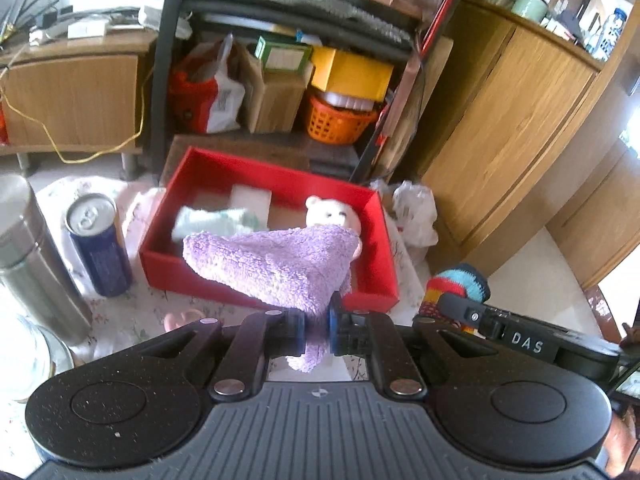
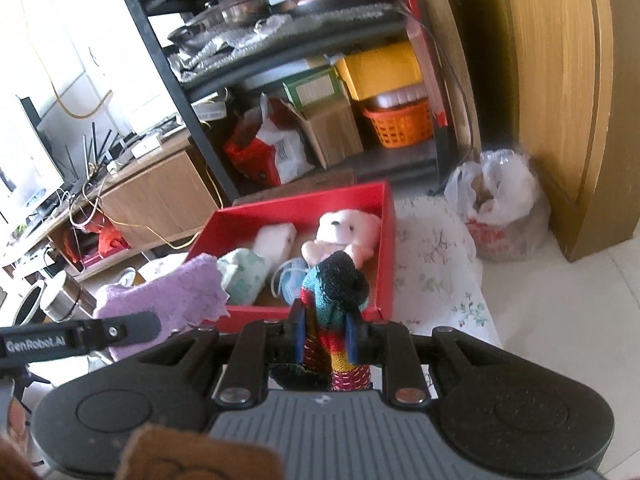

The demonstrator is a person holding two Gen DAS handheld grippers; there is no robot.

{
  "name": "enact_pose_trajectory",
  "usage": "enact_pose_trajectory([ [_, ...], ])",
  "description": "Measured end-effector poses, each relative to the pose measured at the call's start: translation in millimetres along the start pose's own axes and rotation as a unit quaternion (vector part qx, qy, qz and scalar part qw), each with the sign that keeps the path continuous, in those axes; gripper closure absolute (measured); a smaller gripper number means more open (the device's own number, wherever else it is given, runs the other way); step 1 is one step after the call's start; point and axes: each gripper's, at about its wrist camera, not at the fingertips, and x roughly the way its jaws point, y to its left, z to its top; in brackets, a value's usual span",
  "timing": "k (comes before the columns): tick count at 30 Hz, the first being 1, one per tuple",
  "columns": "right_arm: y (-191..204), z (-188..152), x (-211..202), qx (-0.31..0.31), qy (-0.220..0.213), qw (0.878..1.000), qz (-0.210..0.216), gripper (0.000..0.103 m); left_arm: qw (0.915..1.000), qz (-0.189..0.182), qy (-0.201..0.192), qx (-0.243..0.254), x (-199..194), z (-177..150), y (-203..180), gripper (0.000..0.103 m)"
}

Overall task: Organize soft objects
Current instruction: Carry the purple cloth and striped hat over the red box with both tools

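My left gripper (image 1: 316, 322) is shut on a fluffy purple cloth (image 1: 276, 264), which hangs in the air in front of the red box (image 1: 372, 300). My right gripper (image 2: 325, 338) is shut on a striped knitted glove (image 2: 334, 292) in red, yellow, teal and black, held up just before the red box (image 2: 240, 220). Inside the box lie a pale pink teddy bear (image 2: 346, 232), a mint-green folded cloth (image 2: 244, 272), a white pad (image 2: 276, 240) and a light blue face mask (image 2: 290, 280). In the left wrist view the glove (image 1: 460, 284) and the other gripper show at the right.
A blue drink can (image 1: 98, 246) and a steel flask (image 1: 34, 256) stand left of the box on the flowered tablecloth (image 2: 436, 264). Behind it is a black shelf with an orange basket (image 2: 400, 124) and cardboard boxes. A white plastic bag (image 2: 498, 208) sits by the wooden cabinet (image 2: 560, 92).
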Motion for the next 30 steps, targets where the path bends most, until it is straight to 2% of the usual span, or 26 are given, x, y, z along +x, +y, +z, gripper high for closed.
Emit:
enact_pose_trajectory([
  [8,7.8,5.4,-11.7,-0.001,-0.023,1.0,0.01,0.103,0.9997,-0.008,-0.023,0.005,-13.2,3.9,-5.6,0.096],
  [14,18.2,19.8,-19.9,-0.006,-0.058,0.998,0.014,0.103,0.9984,-0.008,-0.056,0.001,-21.8,13.3,-6.7,0.096],
  [20,27.0,36.5,-20.5,-0.001,-0.082,0.996,0.026,0.103,0.9974,-0.01,-0.071,-0.008,-19.4,23.6,-4.1,0.095],
  [30,30.4,52.0,6.1,-0.004,-0.083,0.996,0.019,0.103,0.9961,-0.005,-0.087,-0.011,1.8,37.7,-5.4,0.095],
])
